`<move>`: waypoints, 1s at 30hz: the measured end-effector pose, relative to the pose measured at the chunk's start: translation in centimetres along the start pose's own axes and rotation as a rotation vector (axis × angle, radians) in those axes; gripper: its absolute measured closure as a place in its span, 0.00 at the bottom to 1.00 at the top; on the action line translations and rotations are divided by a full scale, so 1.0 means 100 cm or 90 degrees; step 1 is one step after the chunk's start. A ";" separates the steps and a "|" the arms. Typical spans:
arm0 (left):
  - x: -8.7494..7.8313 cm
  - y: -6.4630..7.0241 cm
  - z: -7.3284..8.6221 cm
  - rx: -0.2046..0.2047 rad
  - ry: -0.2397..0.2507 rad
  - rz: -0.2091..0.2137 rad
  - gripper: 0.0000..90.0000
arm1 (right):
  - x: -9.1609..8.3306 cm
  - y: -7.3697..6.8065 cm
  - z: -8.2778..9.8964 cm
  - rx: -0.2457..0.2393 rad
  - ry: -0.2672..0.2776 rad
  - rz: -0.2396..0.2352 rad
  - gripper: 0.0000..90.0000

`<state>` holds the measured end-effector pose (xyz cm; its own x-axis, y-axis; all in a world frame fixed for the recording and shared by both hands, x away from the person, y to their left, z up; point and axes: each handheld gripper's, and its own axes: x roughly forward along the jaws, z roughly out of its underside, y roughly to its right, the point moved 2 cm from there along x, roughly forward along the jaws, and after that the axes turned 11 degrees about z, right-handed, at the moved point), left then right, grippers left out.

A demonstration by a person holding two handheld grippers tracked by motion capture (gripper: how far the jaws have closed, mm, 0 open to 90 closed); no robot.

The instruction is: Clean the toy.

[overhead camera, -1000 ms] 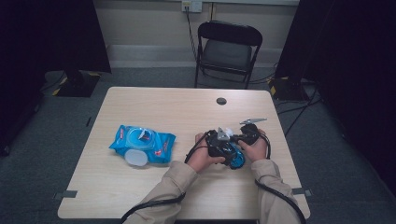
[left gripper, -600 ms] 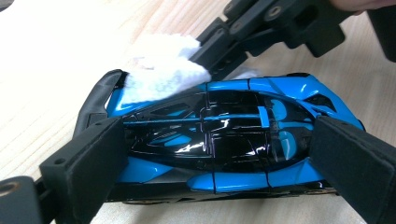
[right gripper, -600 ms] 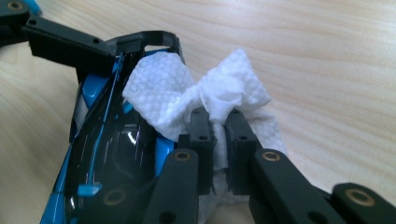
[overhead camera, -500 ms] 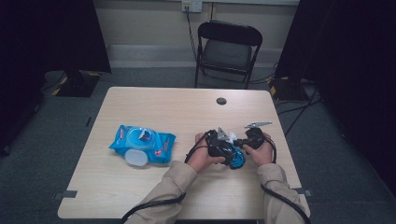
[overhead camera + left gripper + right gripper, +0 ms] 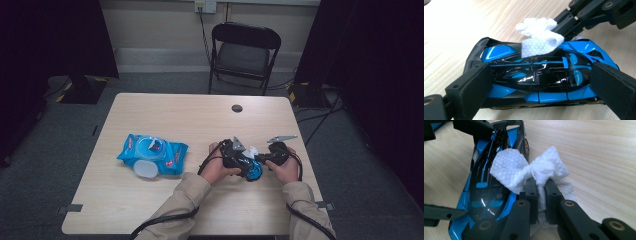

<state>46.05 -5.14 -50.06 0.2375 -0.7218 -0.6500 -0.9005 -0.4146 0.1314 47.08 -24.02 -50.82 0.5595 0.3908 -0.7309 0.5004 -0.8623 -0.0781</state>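
Note:
A blue and black toy car [image 5: 536, 77] lies on the wooden table, and my left gripper [image 5: 541, 85] is shut on its two ends. In the high view the toy car [image 5: 253, 171] sits between the two hands, with the left gripper [image 5: 235, 156] on it. My right gripper [image 5: 541, 195] is shut on a crumpled white wipe [image 5: 534, 173], whose loose end lies on the car's roof [image 5: 486, 190]. The left gripper view shows that wipe [image 5: 539, 37] resting on the car's far side, held by the right gripper [image 5: 567, 21]. From above, the right gripper [image 5: 260, 157] reaches the car from the right.
A blue pack of wipes [image 5: 152, 155] with its lid open lies on the left half of the table [image 5: 175, 120]. A small dark round disc [image 5: 237, 108] sits near the table's far edge. A black folding chair [image 5: 242, 55] stands beyond the table.
The right hand has shifted a little to the right, dragging the wipe across the car. The left hand and the car have stayed put.

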 end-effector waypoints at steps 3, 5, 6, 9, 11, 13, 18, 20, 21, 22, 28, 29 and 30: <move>0.000 0.000 0.000 0.000 0.000 0.001 0.04 | -0.003 0.000 0.003 0.000 0.006 0.003 0.93; 0.000 0.000 0.000 0.000 0.000 0.001 0.04 | -0.004 0.001 0.006 0.006 0.008 0.001 0.93; 0.000 0.000 0.000 0.000 0.000 0.000 0.04 | -0.006 0.001 0.007 0.008 0.009 0.000 0.93; 0.000 0.000 0.000 0.000 0.000 0.000 0.04 | -0.009 0.002 0.010 0.005 0.007 0.001 0.93; 0.000 0.000 0.000 -0.001 0.003 0.000 0.04 | -0.012 0.003 0.012 -0.001 0.004 0.003 0.93; 0.000 0.000 0.000 0.000 0.000 0.000 0.04 | -0.014 0.003 0.014 -0.002 0.006 0.002 0.93; 0.000 0.000 0.000 0.001 -0.003 0.000 0.04 | -0.019 0.003 0.021 0.000 0.015 0.001 0.93; 0.000 0.000 0.000 0.000 -0.001 0.001 0.04 | -0.022 0.004 0.024 0.003 0.019 -0.001 0.93; 0.000 0.000 0.000 0.000 -0.001 0.001 0.04 | -0.022 0.004 0.025 0.005 0.020 -0.001 0.93; 0.000 0.000 0.000 -0.001 -0.001 0.001 0.04 | -0.023 0.004 0.026 0.003 0.023 0.000 0.93; 0.000 0.000 0.000 0.000 0.000 0.001 0.04 | -0.030 0.004 0.032 -0.004 0.027 0.006 0.92; 0.000 0.000 0.000 0.000 -0.001 0.001 0.04 | -0.031 0.004 0.032 -0.005 0.027 0.005 0.92; 0.000 0.000 0.000 0.000 -0.002 0.001 0.04 | -0.032 0.005 0.034 -0.007 0.029 0.006 0.92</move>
<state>46.06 -5.18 -50.04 0.2356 -0.7205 -0.6522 -0.9009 -0.4137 0.1315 43.29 -26.75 -50.80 0.5929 0.3974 -0.7004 0.5020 -0.8625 -0.0644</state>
